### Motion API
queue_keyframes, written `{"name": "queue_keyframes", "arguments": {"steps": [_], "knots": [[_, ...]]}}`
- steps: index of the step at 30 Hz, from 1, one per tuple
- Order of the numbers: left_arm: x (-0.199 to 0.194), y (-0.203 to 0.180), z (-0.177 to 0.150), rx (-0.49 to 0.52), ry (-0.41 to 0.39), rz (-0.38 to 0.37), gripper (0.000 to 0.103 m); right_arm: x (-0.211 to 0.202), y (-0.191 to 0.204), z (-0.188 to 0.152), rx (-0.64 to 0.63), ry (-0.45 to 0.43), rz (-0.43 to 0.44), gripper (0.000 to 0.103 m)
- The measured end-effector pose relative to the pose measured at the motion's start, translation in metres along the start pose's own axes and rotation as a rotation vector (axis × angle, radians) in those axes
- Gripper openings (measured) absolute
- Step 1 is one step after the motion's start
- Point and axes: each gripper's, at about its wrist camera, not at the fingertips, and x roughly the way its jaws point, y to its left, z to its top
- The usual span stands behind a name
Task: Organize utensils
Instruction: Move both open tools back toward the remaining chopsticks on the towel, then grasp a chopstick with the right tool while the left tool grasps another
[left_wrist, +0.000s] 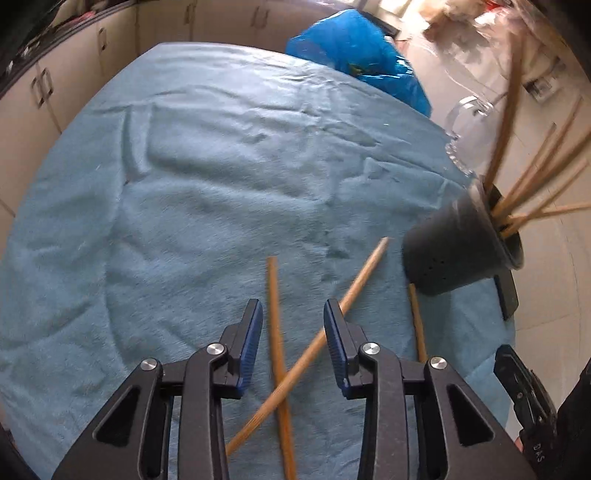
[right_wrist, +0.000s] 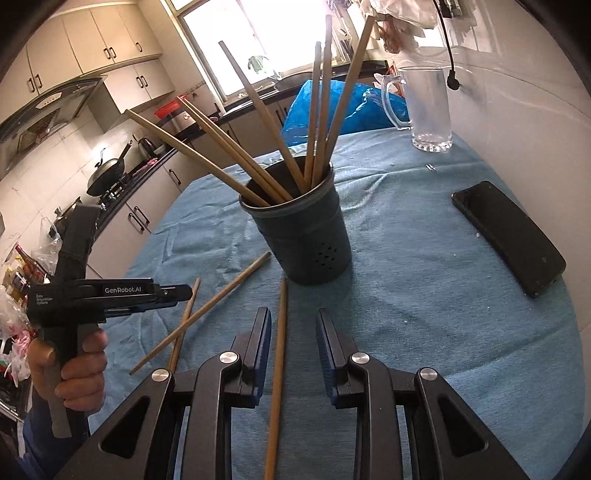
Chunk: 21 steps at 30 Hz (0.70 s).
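While both tools are hanging low over the blue cloth (right_wrist: 424, 280) on the desk, neither is grasping anything: the right tool (right_wrist: 293, 345) is standing released with one loose chopstick (right_wrist: 279, 365) lying between its jaws, nearer the left pad and not pinched. The left tool (left_wrist: 293, 341) is likewise standing parted above two crossed chopsticks (left_wrist: 280, 376), apparently lining up on one of them; the upright stick is sitting in the gap and the slanted one is passing under the right pad. All three strays are lying near the desk's front edge, just short of the holder (right_wrist: 306, 236). That dark cup is sitting toward the middle, already bristling with chopsticks, so these look like the last to gather. Farther on, a phone (right_wrist: 509, 236) is lying by the right edge and a clear jug (right_wrist: 428, 110) is standing at the far right corner.
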Motion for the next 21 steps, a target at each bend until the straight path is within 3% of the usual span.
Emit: {"name": "queue_keyframes", "arguments": {"steps": [3,10,13,15,16,21], "knots": [[0.002,-0.022,0.002,0.091,-0.005,-0.007,0.033,0.002,-0.002,0.001,0.006,-0.001,-0.003,0.027],[0.021,-0.066,0.012,0.269,0.001,0.059,0.033,0.004,-0.004,0.002,0.010,0.002,-0.001,0.027],[0.036,-0.073,0.016,0.281,0.023,0.088,0.032,0.002,-0.006,0.002,0.011,-0.001,-0.007,0.027],[0.044,-0.075,0.018,0.280,0.032,0.108,0.022,0.001,-0.007,0.003,0.013,-0.003,-0.010,0.027],[0.049,-0.073,0.018,0.270,0.041,0.127,0.013,0.000,-0.008,0.003,0.015,-0.004,-0.012,0.027],[0.039,-0.059,0.008,0.224,0.018,0.132,0.007,0.003,-0.012,0.006,0.015,0.001,-0.020,0.027]]}}
